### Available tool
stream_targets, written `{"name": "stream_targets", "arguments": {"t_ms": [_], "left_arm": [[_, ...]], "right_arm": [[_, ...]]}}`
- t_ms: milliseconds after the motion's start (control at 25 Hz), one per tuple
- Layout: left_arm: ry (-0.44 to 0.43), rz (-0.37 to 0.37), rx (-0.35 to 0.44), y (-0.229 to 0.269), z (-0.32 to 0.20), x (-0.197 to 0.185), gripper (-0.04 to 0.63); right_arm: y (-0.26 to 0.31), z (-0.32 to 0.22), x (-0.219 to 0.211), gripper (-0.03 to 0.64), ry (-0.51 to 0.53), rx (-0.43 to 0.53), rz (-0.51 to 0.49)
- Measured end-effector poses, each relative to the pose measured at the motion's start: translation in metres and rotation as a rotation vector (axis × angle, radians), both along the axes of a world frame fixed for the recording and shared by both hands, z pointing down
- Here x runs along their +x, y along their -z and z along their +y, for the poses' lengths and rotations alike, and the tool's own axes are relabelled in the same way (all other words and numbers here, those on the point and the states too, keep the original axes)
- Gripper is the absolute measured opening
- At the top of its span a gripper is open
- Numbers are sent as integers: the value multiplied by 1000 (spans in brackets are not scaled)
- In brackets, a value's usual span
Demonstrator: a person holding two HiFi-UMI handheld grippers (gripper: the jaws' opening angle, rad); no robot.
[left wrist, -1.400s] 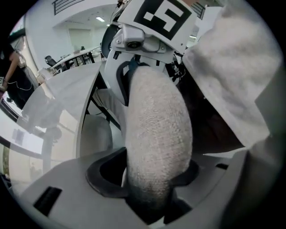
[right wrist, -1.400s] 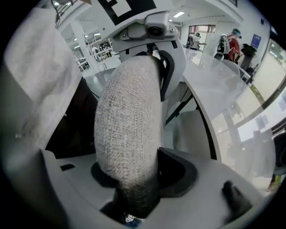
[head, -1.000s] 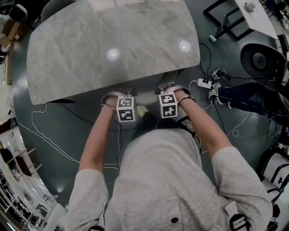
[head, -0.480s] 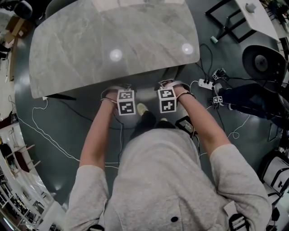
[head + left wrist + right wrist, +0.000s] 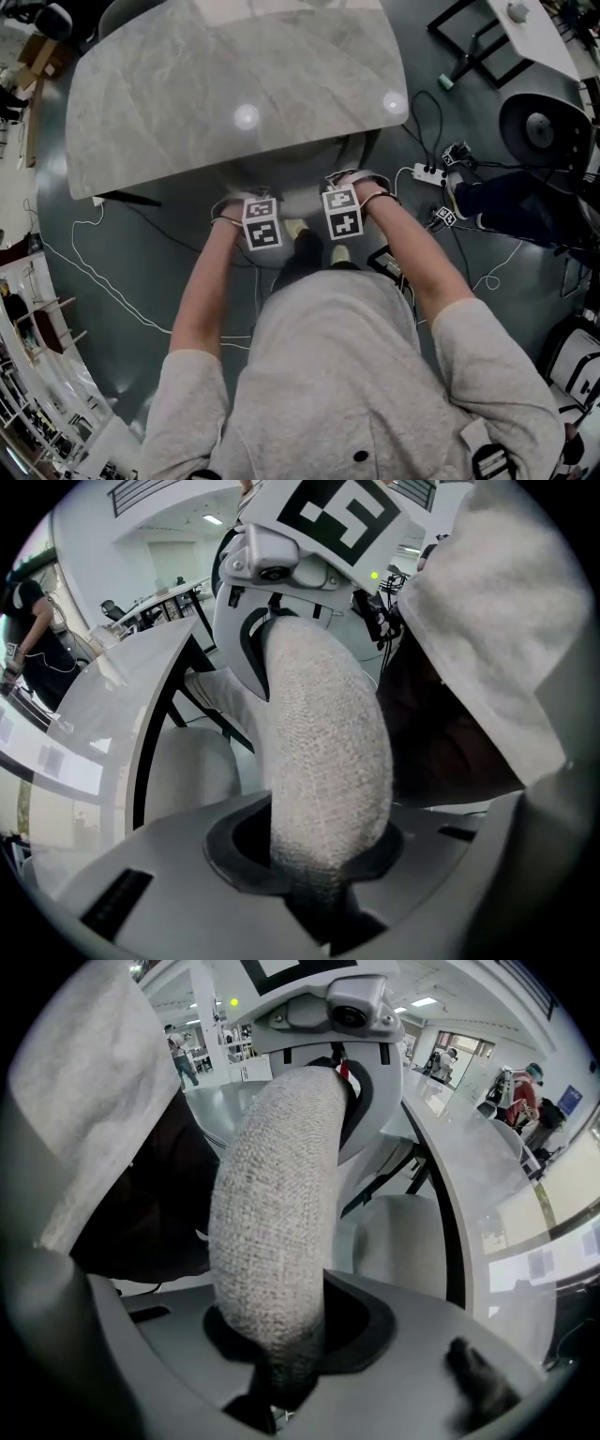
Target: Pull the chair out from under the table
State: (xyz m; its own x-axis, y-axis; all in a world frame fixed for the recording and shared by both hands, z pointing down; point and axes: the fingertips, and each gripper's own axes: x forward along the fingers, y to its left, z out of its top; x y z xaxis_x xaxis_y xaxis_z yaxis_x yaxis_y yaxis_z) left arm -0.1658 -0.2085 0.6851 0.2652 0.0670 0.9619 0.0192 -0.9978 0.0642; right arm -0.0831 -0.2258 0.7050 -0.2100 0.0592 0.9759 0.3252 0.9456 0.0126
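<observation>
The chair's padded back rail, in light grey woven fabric (image 5: pixel 300 200), sticks out just past the near edge of the marble table (image 5: pixel 234 84). My left gripper (image 5: pixel 246 202) holds the rail's left part and my right gripper (image 5: pixel 349 186) its right part. In the left gripper view the fabric rail (image 5: pixel 323 752) fills the left gripper (image 5: pixel 314 878), whose jaws are closing tighter on it. In the right gripper view the same rail (image 5: pixel 272 1232) sits clamped in the right gripper (image 5: pixel 281 1358). The chair's seat and legs are hidden under the table.
White and black cables trail over the dark floor, with a power strip (image 5: pixel 427 172) at the right. A seated person's legs and shoe (image 5: pixel 497 202) are further right. My own shoes (image 5: pixel 296 228) stand behind the chair. A black frame (image 5: pixel 469 42) stands at the back right.
Both grippers and the chair's back rail have come toward me, away from the table edge. More dark floor shows between the table and the rail. Both grips are unchanged.
</observation>
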Motion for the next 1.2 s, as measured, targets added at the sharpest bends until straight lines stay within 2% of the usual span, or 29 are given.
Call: {"name": "stream_targets", "arguments": {"t_ms": [120,1200], "left_arm": [[14,4,-24,1,10,3,110],[66,7,-29,2,95,27,110]], "right_arm": [[1,8,2,92,15,-17,1],[2,90,26,92,67,-26,13]]}}
